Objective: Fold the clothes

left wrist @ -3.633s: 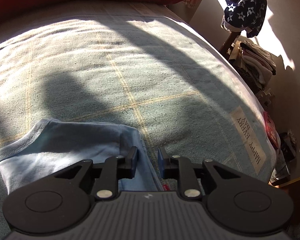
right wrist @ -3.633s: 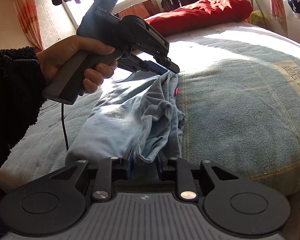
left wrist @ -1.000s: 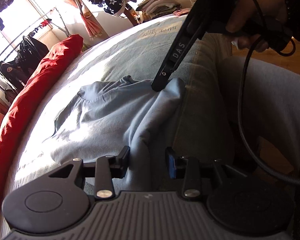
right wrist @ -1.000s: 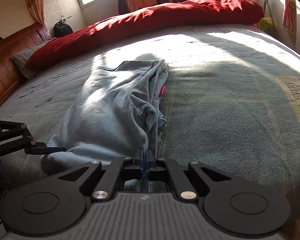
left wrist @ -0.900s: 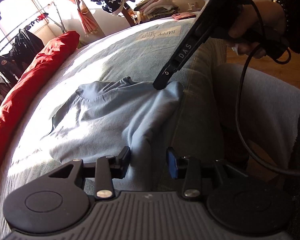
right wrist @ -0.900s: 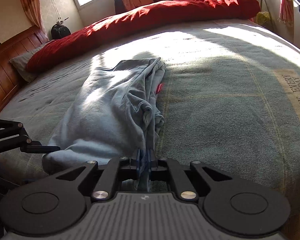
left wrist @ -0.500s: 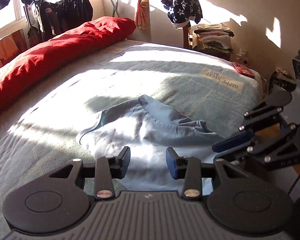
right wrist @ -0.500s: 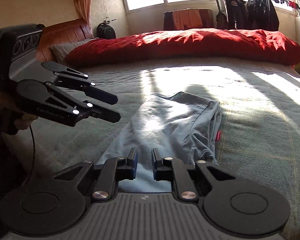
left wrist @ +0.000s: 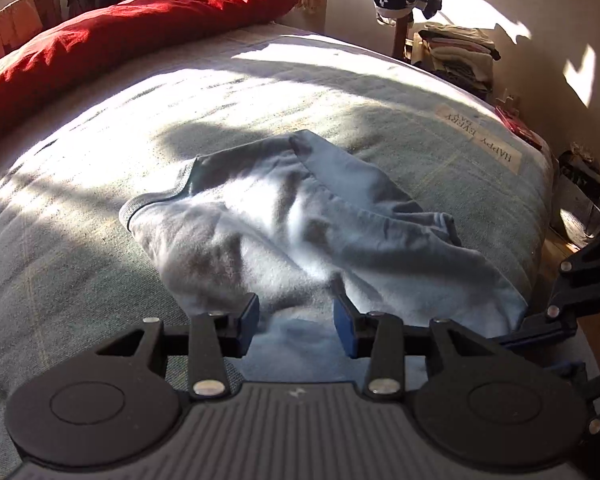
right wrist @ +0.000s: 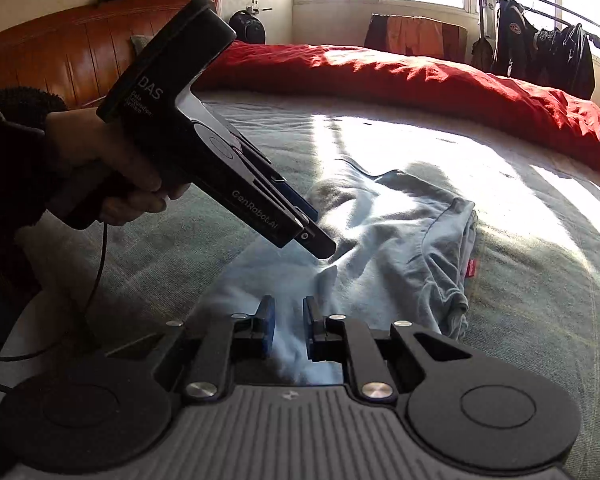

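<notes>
Soft pale-blue jersey garment (left wrist: 300, 232), rumpled with ribbed edges, lies mid-frame on woven grey-green bedspread (left wrist: 80, 260). Left hand-held gripper (left wrist: 296, 320): jaws opening, empty. Right hand-held gripper (right wrist: 287, 328): narrow gap, gripping nothing, above cloth.

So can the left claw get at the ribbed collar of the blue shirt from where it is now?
Probably yes. The left claw stands open above the near part of the blue shirt, holding nothing, and the collar lies exposed on the bed cover with nothing across it. It would need to move forward.
</notes>
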`<state>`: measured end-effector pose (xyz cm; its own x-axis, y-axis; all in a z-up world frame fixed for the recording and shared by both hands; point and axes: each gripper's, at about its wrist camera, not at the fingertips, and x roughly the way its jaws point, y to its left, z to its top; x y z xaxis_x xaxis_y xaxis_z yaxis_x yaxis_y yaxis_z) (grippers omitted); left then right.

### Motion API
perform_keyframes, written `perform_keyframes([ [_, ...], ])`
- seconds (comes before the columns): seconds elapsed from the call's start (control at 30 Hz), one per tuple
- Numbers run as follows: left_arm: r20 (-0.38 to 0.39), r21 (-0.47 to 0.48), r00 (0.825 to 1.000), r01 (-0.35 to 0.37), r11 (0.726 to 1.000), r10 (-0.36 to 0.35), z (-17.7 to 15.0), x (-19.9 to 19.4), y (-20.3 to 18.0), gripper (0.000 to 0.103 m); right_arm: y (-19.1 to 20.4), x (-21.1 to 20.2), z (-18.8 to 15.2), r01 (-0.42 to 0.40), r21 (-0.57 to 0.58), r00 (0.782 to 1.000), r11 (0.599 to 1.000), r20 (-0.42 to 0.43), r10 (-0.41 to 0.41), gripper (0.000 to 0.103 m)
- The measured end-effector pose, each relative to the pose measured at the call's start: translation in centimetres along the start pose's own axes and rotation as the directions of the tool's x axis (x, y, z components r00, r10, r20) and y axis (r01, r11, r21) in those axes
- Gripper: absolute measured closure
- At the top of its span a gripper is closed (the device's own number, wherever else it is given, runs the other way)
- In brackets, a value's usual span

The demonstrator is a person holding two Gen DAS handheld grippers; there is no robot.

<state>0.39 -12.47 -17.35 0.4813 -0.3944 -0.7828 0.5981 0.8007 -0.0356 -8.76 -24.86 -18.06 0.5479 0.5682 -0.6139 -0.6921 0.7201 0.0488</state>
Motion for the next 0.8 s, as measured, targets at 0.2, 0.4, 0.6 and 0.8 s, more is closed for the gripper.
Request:
perform_keyframes([
  [0.2, 0.039, -0.020, 0.999, 0.025, 0.999, -0.025, -0.3, -2.8, -0.4, 0.058, 2.0, 3.2, -2.5, 0.033, -0.088, 0.995, 0.996, -0.094, -0.041, 0.086],
  [0.4, 0.064, 0.069, 0.994, 0.083, 0.994, -0.087, -1.9, -4.5, -3.4, 0.058, 0.3, -0.3, -1.4, 0.014, 0.039, 1.000, 0.999, -0.019, -0.013, 0.083],
  [0.6, -0.054, 0.080, 0.994, 0.104, 0.991, -0.099, -5.0, -1.3, -5.1, 0.056, -3.7, -0.3, -4.1, 0.126, 0.152, 0.989, 0.980, -0.096, -0.113, 0.076],
  [0.8, 0.013, 0.089, 0.998, 0.065, 0.994, -0.067, -2.9, -3.2, -4.0, 0.055, -6.0, -2.1, -2.1, 0.100, 0.174, 0.995, 0.980, -0.018, -0.099, 0.075],
])
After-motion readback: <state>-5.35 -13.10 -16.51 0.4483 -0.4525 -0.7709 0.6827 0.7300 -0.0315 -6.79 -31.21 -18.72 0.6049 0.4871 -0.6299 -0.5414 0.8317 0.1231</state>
